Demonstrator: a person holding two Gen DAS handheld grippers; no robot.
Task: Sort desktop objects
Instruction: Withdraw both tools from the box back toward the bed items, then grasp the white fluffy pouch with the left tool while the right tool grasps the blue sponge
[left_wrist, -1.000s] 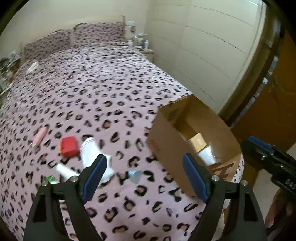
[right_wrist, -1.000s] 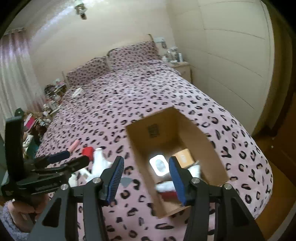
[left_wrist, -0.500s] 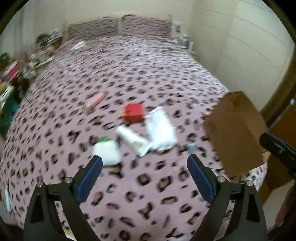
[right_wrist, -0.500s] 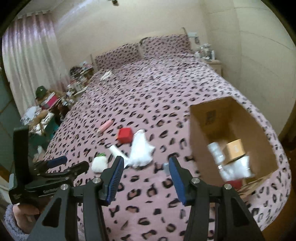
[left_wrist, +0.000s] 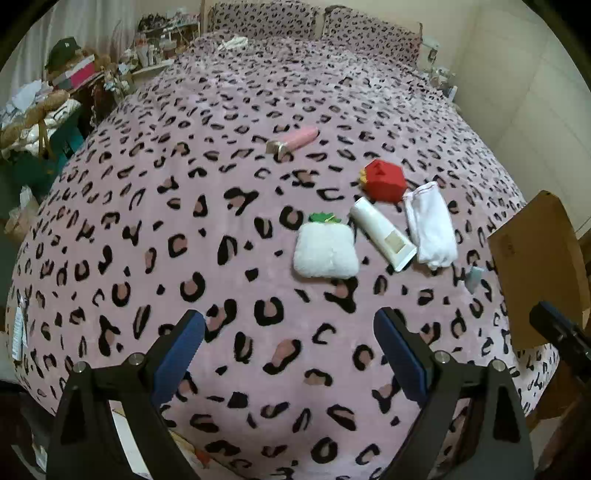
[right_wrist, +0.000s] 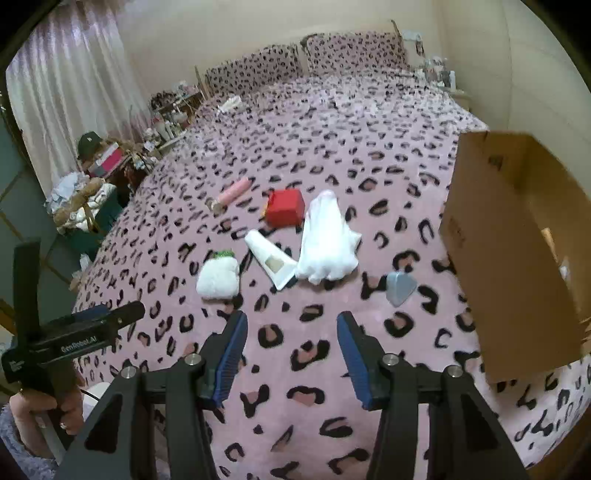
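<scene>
Several loose items lie together on the leopard-print bed (left_wrist: 155, 206): a white plush pouch with a green top (left_wrist: 325, 251) (right_wrist: 218, 277), a white tube (left_wrist: 382, 232) (right_wrist: 271, 260), a folded white cloth (left_wrist: 430, 225) (right_wrist: 327, 240), a red box (left_wrist: 384, 181) (right_wrist: 286, 207), a pink tube (left_wrist: 295, 140) (right_wrist: 232, 192) and a small grey piece (left_wrist: 474, 277) (right_wrist: 400, 288). My left gripper (left_wrist: 288, 321) hovers open just short of the pouch, with nothing between its jaws. My right gripper (right_wrist: 291, 321) is open and empty, short of the tube and cloth.
An open cardboard box (right_wrist: 509, 258) (left_wrist: 539, 266) stands on the bed's right corner with things inside. A cluttered shelf and baskets (left_wrist: 55, 107) line the left side. A hand (right_wrist: 48, 410) holds the left gripper at lower left.
Both views have swung left from the cardboard box to the loose items, and both grippers have come down closer to the bed. The left jaws stand a little wider.
</scene>
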